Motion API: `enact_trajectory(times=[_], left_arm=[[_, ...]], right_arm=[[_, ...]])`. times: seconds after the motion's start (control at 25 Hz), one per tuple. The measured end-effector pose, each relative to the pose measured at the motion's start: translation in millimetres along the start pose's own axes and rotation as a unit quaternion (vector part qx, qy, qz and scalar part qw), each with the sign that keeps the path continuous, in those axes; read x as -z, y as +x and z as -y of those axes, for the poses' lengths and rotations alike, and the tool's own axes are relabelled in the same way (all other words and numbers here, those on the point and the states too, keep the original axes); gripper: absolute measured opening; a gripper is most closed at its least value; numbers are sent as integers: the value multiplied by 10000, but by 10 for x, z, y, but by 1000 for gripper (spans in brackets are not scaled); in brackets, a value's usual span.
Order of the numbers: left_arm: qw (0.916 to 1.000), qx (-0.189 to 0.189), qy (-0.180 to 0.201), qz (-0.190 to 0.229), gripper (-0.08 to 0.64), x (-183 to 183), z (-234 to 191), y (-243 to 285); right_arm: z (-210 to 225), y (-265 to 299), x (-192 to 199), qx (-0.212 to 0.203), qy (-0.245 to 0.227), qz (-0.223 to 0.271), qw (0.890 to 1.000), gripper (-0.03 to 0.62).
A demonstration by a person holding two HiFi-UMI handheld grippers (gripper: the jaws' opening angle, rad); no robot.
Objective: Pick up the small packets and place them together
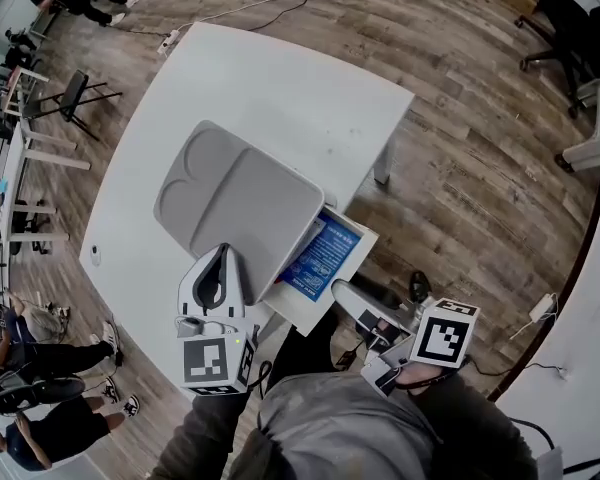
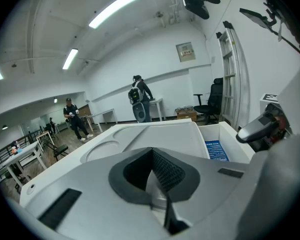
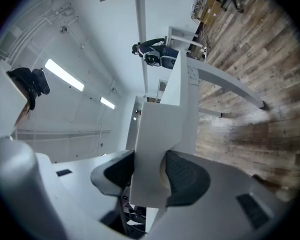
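Both are clenched: left tongs on nothing, right tongs on the drawer wall at the surface's near edge. A blue packet lies inside. The drawer looks open enough; next, release and reach in

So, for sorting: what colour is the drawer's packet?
Blue with white print: the packet in the drawer, clearest in head view.

The white surface stands on a wood-plank floor. A power strip with cables lies on the floor beyond its far corner, and a black folding chair stands to the left. A black office chair sits at upper right. People are at lower left. Strip lights run overhead.
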State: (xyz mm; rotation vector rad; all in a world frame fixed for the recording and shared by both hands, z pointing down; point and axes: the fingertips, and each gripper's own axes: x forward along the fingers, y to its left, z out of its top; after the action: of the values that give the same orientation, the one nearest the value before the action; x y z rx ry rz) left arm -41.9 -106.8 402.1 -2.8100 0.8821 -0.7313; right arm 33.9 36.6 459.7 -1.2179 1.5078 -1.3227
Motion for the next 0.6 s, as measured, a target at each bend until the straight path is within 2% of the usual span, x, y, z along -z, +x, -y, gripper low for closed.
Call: enact_trajectory(times=[0.6], left_arm=[[9993,-249,274,-112,0,-13,46,39]], right_arm=[[2,-616,11,25,112,166,9998,195]])
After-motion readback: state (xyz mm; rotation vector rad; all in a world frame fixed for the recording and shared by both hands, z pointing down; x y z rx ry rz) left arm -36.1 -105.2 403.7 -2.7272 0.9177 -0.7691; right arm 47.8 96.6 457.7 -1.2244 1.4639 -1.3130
